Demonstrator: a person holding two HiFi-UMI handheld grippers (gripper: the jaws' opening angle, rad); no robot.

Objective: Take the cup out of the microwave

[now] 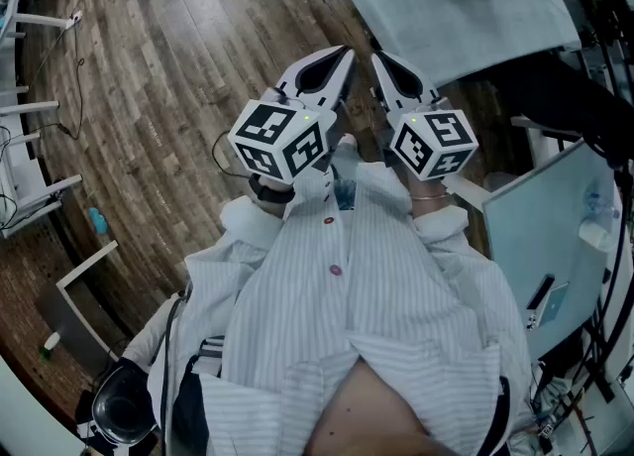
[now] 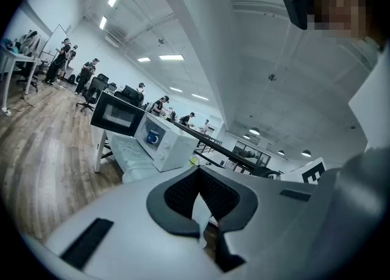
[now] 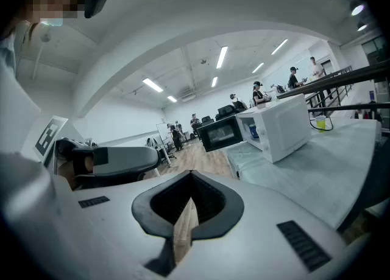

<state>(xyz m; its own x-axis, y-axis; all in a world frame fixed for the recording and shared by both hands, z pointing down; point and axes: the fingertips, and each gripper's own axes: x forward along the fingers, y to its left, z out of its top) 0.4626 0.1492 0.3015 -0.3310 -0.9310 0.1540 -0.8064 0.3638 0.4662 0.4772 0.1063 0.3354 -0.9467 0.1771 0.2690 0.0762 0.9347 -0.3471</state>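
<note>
We hold both grippers out front, side by side.
Jaws of left gripper [image 1: 337,59] and right gripper [image 1: 382,61] are together, empty, tips near each other, pointing roughly level.

Head view: steeply down, close over the torso [image 1: 337,325], wooden floor [image 1: 149,97] beyond.
Left gripper view: roughly level, microwave [image 2: 161,142] well off.
Right gripper view: likewise.
Shared: microwave on bench [image 3: 317,175], both gripper views.

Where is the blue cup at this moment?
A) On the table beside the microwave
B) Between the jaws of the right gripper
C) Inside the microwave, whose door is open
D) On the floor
C: in the right gripper view the door of the microwave stands open, and the blue cup sits inside the cavity.
</note>
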